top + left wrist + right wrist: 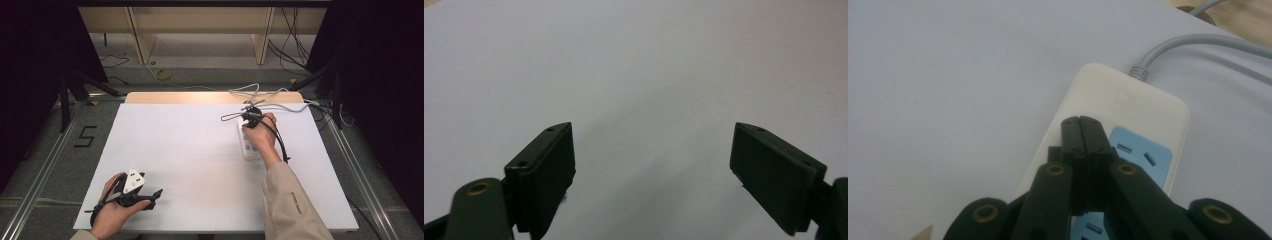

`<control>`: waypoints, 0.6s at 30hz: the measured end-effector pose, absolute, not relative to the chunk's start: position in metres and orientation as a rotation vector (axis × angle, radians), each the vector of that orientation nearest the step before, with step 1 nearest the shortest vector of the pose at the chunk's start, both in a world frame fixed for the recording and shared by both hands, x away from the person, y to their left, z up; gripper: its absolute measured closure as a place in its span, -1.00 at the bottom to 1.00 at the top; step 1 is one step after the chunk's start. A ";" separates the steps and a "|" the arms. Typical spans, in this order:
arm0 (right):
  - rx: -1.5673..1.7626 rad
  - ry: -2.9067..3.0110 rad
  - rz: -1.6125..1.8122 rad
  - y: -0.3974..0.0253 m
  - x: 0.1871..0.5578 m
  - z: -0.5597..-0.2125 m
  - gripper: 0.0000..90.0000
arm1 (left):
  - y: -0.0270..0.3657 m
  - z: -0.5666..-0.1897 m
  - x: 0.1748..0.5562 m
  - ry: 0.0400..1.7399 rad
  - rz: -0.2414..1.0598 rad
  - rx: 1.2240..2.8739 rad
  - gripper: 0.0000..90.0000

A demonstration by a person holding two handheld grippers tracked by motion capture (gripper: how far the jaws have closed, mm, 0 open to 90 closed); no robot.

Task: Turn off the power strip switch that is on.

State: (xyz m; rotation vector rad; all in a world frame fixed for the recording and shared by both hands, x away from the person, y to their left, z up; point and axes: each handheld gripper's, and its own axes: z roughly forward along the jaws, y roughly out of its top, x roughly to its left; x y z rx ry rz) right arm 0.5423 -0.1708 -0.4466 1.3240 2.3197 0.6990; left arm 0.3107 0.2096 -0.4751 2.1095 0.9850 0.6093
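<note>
Currently pressing right tool [1081, 131], jaws clenched empty, onto power strip [1128, 107] at far right of tabletop [200, 150], likely to toggle it; left tool [651, 170] released, parked near left.

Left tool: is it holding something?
No, the left tool has its jaws wide apart with just the bare white table between them.

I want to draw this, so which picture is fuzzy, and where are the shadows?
Left gripper view: the left tool is soft-edged up close, with a faint grey shadow on the white table between its open jaws. Right gripper view: the shut right tool is blurry, the power strip sharper. High view: the table is evenly lit, the sides dark.
</note>
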 end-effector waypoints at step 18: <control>1.326 2.322 0.672 -0.161 0.549 -0.445 1.00 | 0.210 -0.475 0.311 0.982 0.608 2.110 -0.60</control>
